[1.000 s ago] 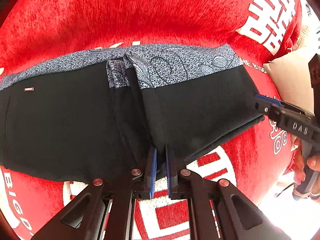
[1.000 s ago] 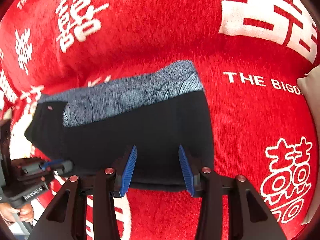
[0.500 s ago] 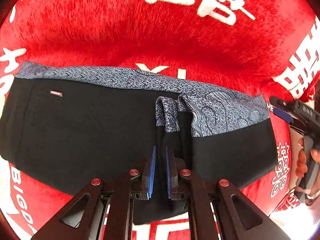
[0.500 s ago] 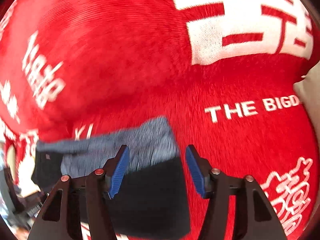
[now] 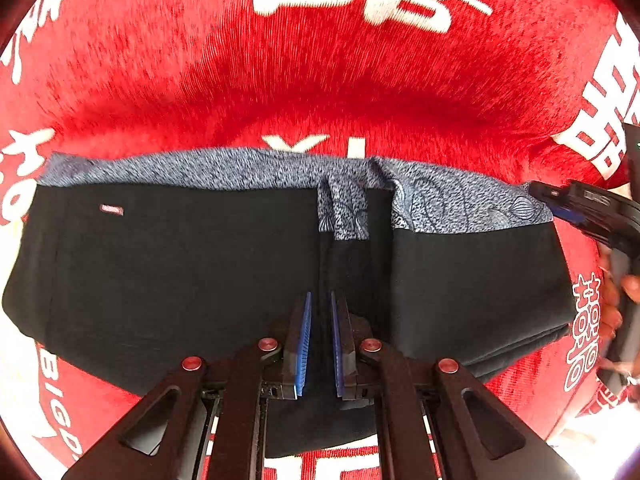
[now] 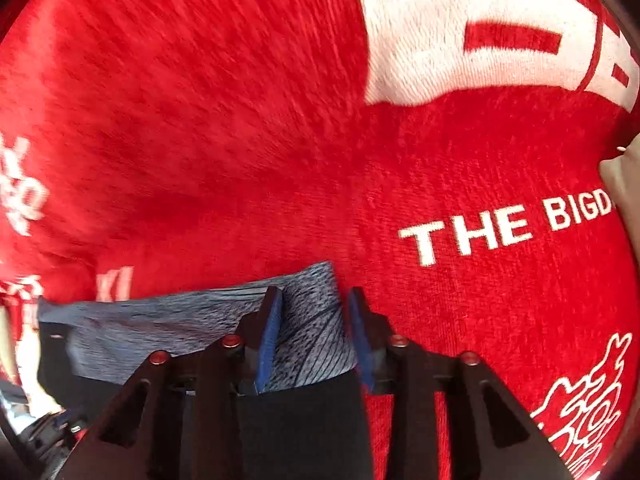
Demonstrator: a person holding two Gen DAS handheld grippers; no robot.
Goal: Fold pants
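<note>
A pair of black pants (image 5: 192, 272) is seen spread across a red plush cloth (image 5: 320, 92) printed with white characters and lettering, the garment's grey patterned band (image 5: 192, 168) running along its far edge. A small pale label (image 5: 111, 209) is sewn near the left end of the black panel.

In the left wrist view, the left gripper (image 5: 320, 340) is pointed steeply down at the near edge of the pants, its blue-padded jaws drawn almost together. A narrow ridge of black fabric is pinched between them, and from that pinch a raised fold (image 5: 344, 216) is drawn up toward the patterned band. At the right margin of this view the right gripper (image 5: 560, 210) is seen reaching over the far right corner of the pants, with part of a hand (image 5: 612, 300) (only the fingers are visible) behind it.

In the right wrist view, the right gripper (image 6: 314, 340) is held over that same corner. Its jaws stand apart and have just been closing, with the end of the patterned band (image 6: 312, 328) lying between the blue pads; the pads are not seen pressing on the cloth. The words "THE BIGD" (image 6: 504, 224) are printed on the red cloth just beyond the corner.
</note>
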